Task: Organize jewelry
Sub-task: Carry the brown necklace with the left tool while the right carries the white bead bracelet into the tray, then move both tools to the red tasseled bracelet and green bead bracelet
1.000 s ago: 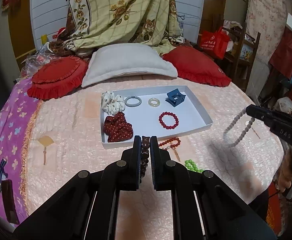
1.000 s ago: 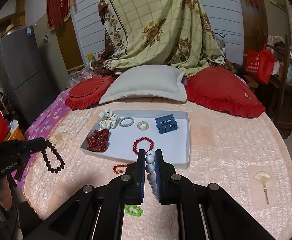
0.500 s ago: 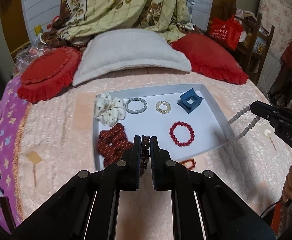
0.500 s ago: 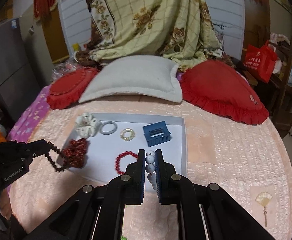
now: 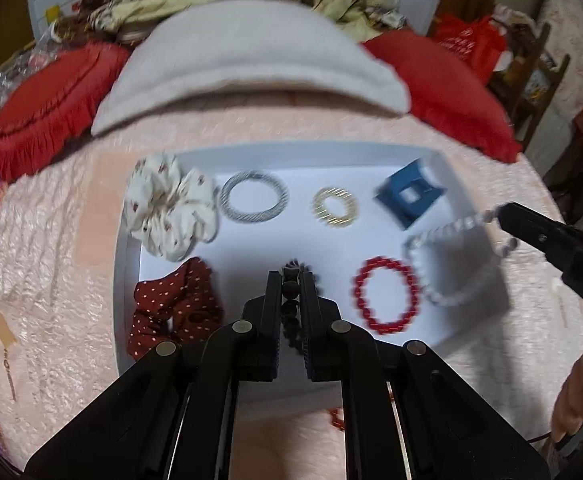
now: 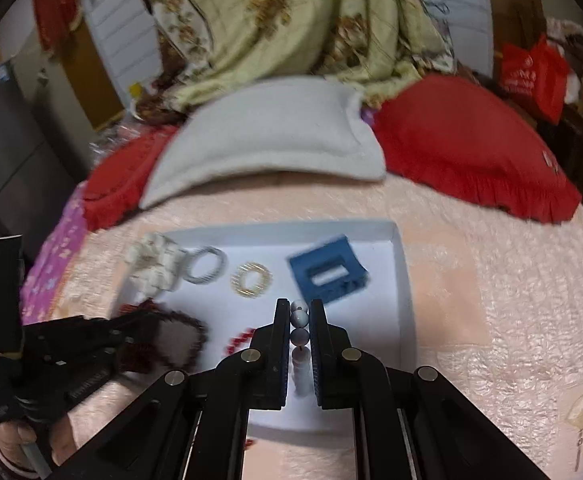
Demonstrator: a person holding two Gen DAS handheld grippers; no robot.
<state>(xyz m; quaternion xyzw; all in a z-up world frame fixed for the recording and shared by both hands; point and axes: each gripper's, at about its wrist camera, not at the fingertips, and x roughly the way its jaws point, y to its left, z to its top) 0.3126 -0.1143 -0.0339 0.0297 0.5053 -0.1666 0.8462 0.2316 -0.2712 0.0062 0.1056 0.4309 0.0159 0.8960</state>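
Observation:
A white tray (image 5: 251, 152) lies on the pink bedspread. In it are a white scrunchie (image 5: 169, 208), a grey ring (image 5: 253, 196), a gold ring (image 5: 335, 207), a blue hair clip (image 5: 409, 196), a dark red dotted scrunchie (image 5: 175, 308) and a red bead bracelet (image 5: 385, 300). My left gripper (image 5: 291, 280) is shut on a dark brown bead bracelet (image 5: 291, 288) over the tray's near middle. My right gripper (image 6: 300, 312) is shut on a white bead bracelet (image 6: 299, 318), whose loop (image 5: 447, 264) hangs over the tray's right side, below the blue clip (image 6: 327, 276).
A white pillow (image 5: 247, 68) and two red cushions (image 5: 47, 108) (image 5: 443, 88) lie behind the tray. A bit of another red bracelet (image 5: 337, 418) shows on the bedspread in front of the tray. A small fan charm (image 6: 581, 412) lies at the right.
Both grippers have come forward and down from in front of the tray to over its inside, each still carrying its bracelet. The tray looks much larger now.

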